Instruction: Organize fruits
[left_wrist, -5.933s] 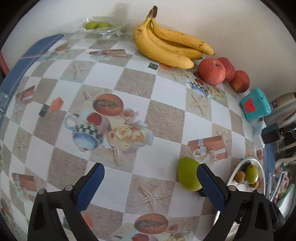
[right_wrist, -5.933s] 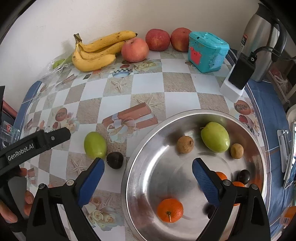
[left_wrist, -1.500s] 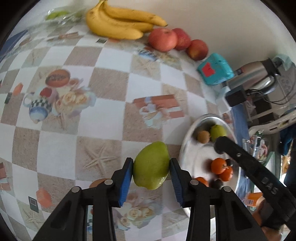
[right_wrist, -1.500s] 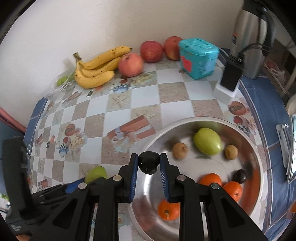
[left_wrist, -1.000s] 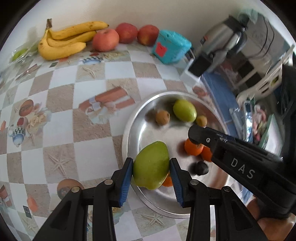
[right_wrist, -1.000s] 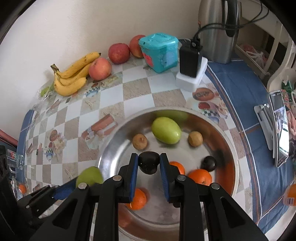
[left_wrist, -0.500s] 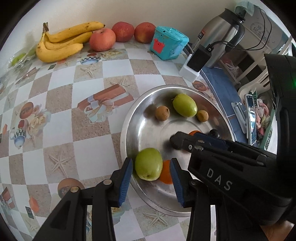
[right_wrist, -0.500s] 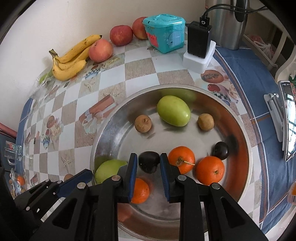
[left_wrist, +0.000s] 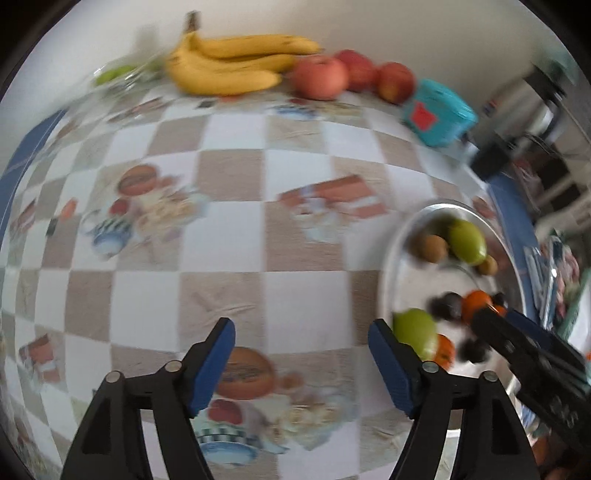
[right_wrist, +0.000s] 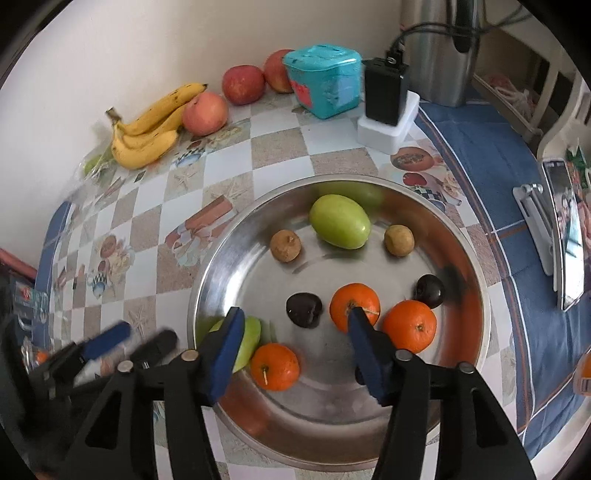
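A round steel plate (right_wrist: 476, 295) holds two green fruits (right_wrist: 339, 221) (right_wrist: 248, 341), three oranges (right_wrist: 354, 306), two small brown fruits (right_wrist: 285, 245) and two dark plums (right_wrist: 304, 309). My right gripper (right_wrist: 293, 338) is open and empty just above the plate's near side, with the dark plum lying loose between its fingers. My left gripper (left_wrist: 301, 354) is open and empty over the checked tablecloth, left of the plate (left_wrist: 388, 258). The green fruit (left_wrist: 413, 332) it held lies in the plate beside its right finger.
Bananas (right_wrist: 147, 129) and three red apples (right_wrist: 205, 112) lie along the back wall. A teal box (right_wrist: 323, 79), a black charger on a white block (right_wrist: 386, 110) and a steel kettle (right_wrist: 439, 51) stand at the back right. A phone on a stand (right_wrist: 561, 232) is at the right.
My right gripper has opened and let the dark plum down into the plate. My left gripper has opened wide, left the green fruit in the plate and swung left over the cloth.
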